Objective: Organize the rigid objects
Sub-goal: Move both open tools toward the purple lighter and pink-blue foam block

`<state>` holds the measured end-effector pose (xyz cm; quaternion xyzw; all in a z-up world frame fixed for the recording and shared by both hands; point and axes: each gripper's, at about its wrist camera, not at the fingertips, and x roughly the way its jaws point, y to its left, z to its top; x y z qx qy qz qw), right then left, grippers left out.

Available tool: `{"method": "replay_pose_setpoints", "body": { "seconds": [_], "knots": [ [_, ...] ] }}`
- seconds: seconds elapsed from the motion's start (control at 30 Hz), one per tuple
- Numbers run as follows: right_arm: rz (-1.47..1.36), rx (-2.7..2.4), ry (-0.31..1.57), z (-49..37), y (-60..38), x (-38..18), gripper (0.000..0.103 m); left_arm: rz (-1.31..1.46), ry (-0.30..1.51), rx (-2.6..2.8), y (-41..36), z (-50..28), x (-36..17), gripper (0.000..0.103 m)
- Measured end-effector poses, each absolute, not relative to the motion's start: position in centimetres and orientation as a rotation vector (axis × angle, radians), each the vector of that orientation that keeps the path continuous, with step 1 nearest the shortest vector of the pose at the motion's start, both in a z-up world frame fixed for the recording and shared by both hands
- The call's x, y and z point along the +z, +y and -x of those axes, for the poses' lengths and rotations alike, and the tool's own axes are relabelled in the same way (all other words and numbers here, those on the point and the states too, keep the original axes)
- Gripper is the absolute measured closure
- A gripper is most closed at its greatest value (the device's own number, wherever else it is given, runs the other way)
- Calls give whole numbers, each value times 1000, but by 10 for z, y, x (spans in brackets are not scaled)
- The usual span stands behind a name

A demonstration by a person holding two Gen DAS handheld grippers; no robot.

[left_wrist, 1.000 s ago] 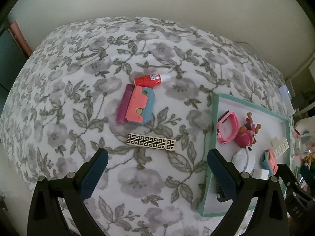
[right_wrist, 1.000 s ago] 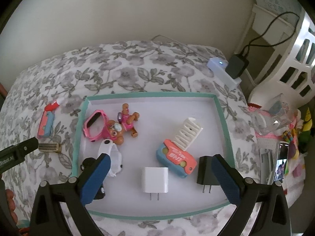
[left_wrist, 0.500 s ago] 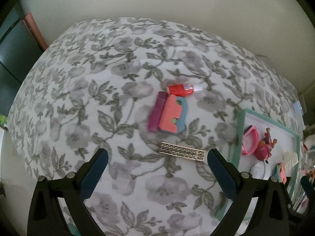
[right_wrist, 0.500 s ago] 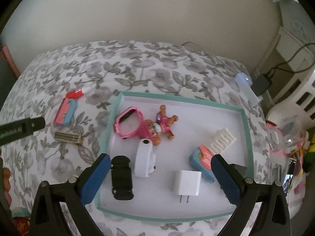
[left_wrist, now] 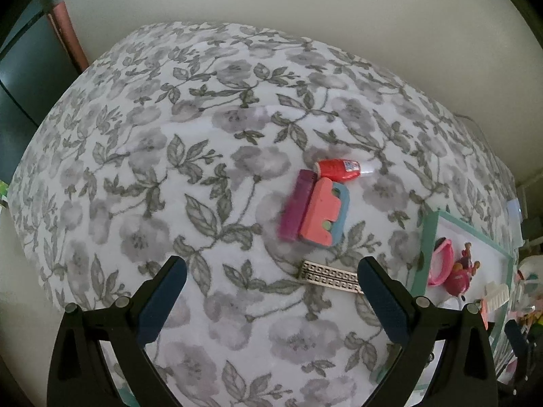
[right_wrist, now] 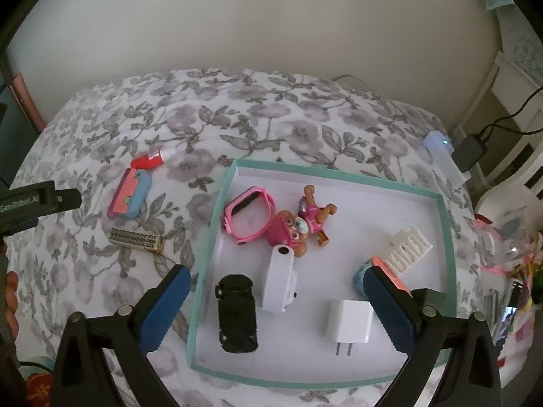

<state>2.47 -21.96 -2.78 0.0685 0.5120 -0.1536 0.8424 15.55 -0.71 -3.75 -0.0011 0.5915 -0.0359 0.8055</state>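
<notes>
Both grippers hung empty with fingers spread wide: the left gripper [left_wrist: 271, 286] over the floral bed cover [left_wrist: 190, 156], the right gripper [right_wrist: 276, 296] over the teal-rimmed tray [right_wrist: 446, 237]. Four things lay outside the tray to its left: a patterned metal bar [left_wrist: 331, 277] nearest the tray's rim, then a pink-and-blue block [left_wrist: 324, 215] touching a purple stick [left_wrist: 296, 209], and beyond them a red bottle [left_wrist: 336, 169]. The bar's long axis ran roughly crosswise to the left fingers, one end pointing toward the tray. Judging by that, a grip across its length would probably fail, so the wrist likely needed turning first. The bar looked thin and lay flat on soft bedding, so fingertips might press it into the cover or let it slip. The block and stick touched, so grasping one could drag the other.
</notes>
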Motion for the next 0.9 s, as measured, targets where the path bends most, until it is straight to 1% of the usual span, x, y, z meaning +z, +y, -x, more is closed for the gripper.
{"method": "replay_pose_setpoints", "body": {
  "seconds": [0.27,0.47,0.63,0.9],
  "knots": [
    [-196,-279,1030,-45,-212,-21,0,-2,1271,-47,9,-179,-45,2],
    [-199,-234,1015,-71,-195,-19,0,-11,1304,-41,16,-197,-61,2],
    [-168,-194,1030,-98,-174,-26,0,9,1334,-29,24,-213,-77,2],
    [-170,-160,1080,-135,-155,-49,1,51,1342,4,37,-230,-85,2]
  ]
}}
